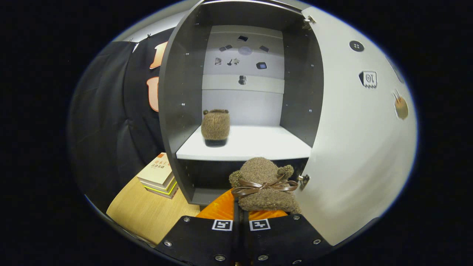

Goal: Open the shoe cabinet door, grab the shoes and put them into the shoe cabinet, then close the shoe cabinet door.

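My gripper (240, 210) sits at the bottom centre of the frame with its two fingers pressed close together, pinching a fuzzy brown slipper (264, 186) at what looks like its back edge; a brown ribbon bow (263, 186) lies across the slipper's top. I can see the fingers drawn nearly against each other, the slipper rising just ahead of them. Beyond it, in the middle of the frame, the shoe cabinet (177, 111) stands with its door (354, 147) swung wide to the right, the door's pale inner face covering the right side of the picture. A second fuzzy slipper (215, 125) stands on the cabinet's white shelf (266, 146), toward the shelf's left side, well beyond the one I hold. The slipper in my grip hangs in front of the lower compartment, below the shelf's front edge. At lower left, a stack of books (159, 177) rests on the wooden floor (147, 214) just beside the cabinet's left wall, with dark cloth behind it
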`<control>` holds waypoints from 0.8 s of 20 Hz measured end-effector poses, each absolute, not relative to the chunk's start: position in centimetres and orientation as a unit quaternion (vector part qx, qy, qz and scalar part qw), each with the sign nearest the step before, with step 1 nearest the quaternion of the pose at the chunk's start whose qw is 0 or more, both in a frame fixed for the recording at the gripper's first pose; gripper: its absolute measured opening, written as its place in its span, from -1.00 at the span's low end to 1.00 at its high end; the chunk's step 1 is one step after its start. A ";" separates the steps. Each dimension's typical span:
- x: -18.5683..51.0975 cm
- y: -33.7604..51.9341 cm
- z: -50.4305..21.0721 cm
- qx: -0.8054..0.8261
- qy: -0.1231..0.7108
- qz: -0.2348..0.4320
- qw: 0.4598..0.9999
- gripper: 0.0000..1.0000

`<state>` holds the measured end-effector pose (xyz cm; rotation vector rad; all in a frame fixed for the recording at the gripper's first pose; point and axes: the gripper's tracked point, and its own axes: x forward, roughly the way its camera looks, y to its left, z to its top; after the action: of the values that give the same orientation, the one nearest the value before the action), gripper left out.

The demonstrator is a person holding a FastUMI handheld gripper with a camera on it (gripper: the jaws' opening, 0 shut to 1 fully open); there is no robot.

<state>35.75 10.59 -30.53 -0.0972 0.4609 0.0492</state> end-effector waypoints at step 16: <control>52.7 10.3 -27.9 -0.048 0.236 0.058 0.969 -0.95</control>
<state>52.66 10.26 -27.93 -0.0978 0.4766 0.1180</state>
